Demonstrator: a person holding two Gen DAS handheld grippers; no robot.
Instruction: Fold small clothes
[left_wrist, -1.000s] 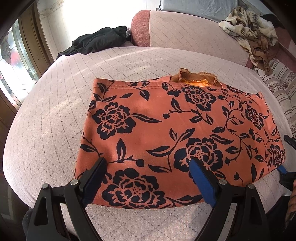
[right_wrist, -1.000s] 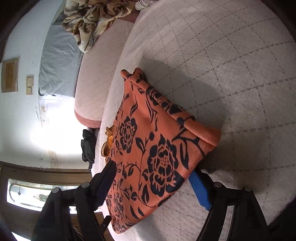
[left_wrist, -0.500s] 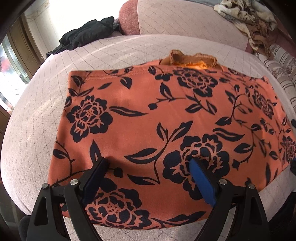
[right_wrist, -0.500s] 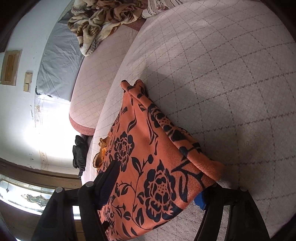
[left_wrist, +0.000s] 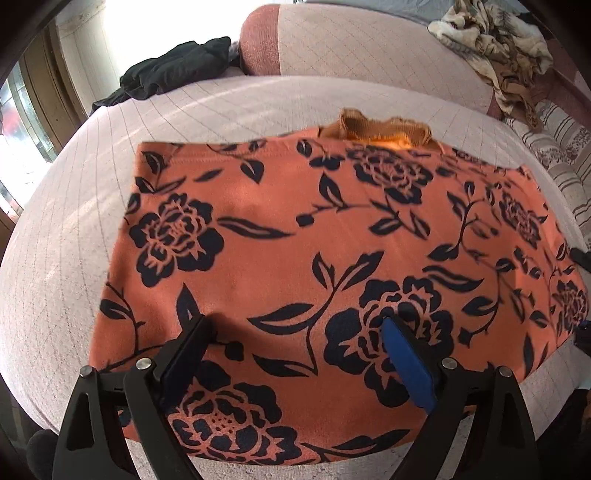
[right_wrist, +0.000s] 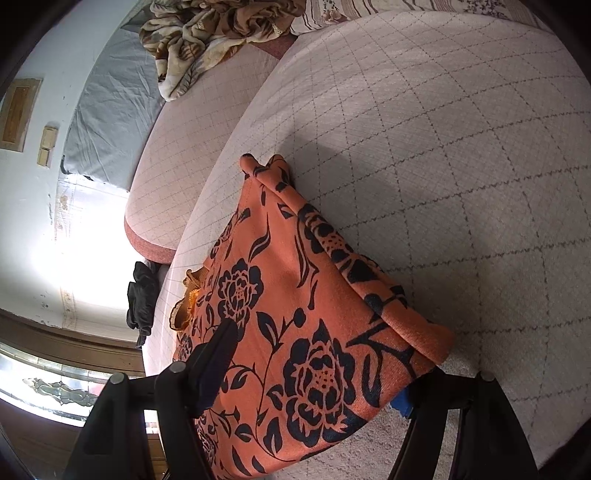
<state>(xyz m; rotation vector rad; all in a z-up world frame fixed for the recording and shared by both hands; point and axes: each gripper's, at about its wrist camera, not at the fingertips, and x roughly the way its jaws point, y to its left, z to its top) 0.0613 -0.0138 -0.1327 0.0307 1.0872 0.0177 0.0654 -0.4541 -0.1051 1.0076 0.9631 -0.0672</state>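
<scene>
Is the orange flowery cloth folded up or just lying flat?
Folded, at least once. The orange flowery cloth shows a rolled double edge at its right end, and its top lies smooth on the cushion.

A quilted pale sofa seat (left_wrist: 92, 229) carries the orange floral garment (left_wrist: 295, 240), spread flat; a black garment (left_wrist: 173, 70) lies at its far edge.
</scene>
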